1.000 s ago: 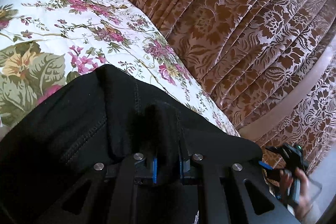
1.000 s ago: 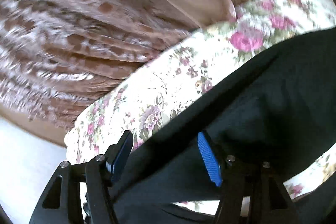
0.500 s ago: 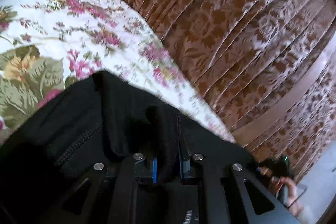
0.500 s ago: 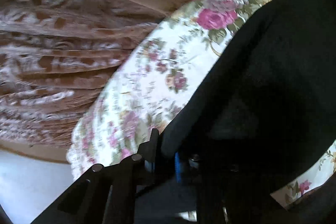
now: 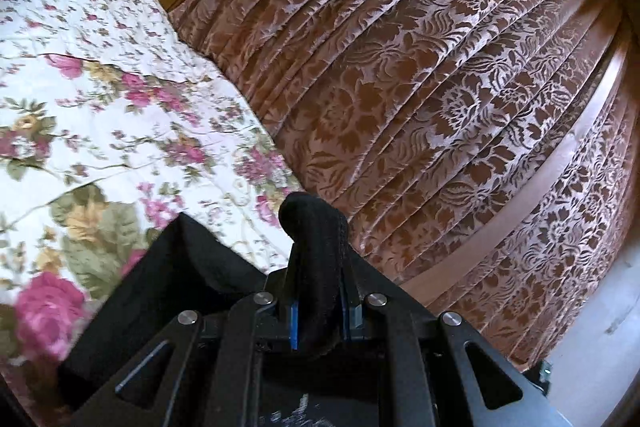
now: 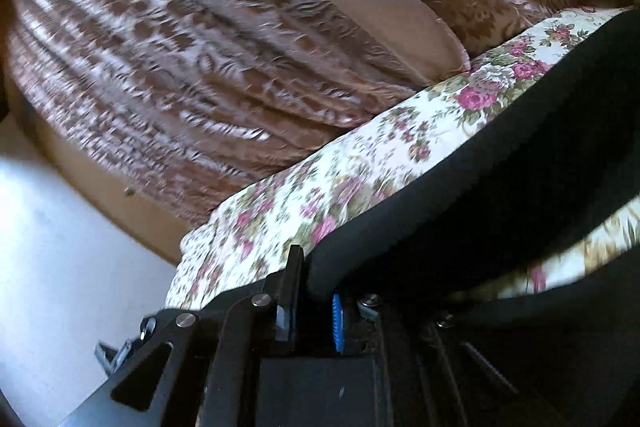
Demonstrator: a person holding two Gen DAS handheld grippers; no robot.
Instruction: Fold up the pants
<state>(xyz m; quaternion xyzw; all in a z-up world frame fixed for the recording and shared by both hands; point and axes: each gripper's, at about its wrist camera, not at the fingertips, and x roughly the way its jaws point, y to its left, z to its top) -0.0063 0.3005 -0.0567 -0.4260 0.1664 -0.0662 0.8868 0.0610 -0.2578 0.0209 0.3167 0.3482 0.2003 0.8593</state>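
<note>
Black pants (image 5: 316, 259) pinched between left tongs (image 5: 320, 311); right tongs (image 6: 314, 311) clamp edge.

Left gripper (image 5: 318, 323), right gripper (image 6: 314, 315) – black angular linkage frames, silver round screws, blue ribbed finger pads

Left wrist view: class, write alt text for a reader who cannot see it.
The left gripper is shut on a bunched fold of black pants, lifting it above a floral bedspread. Brown patterned curtains fill the right side behind.
</note>
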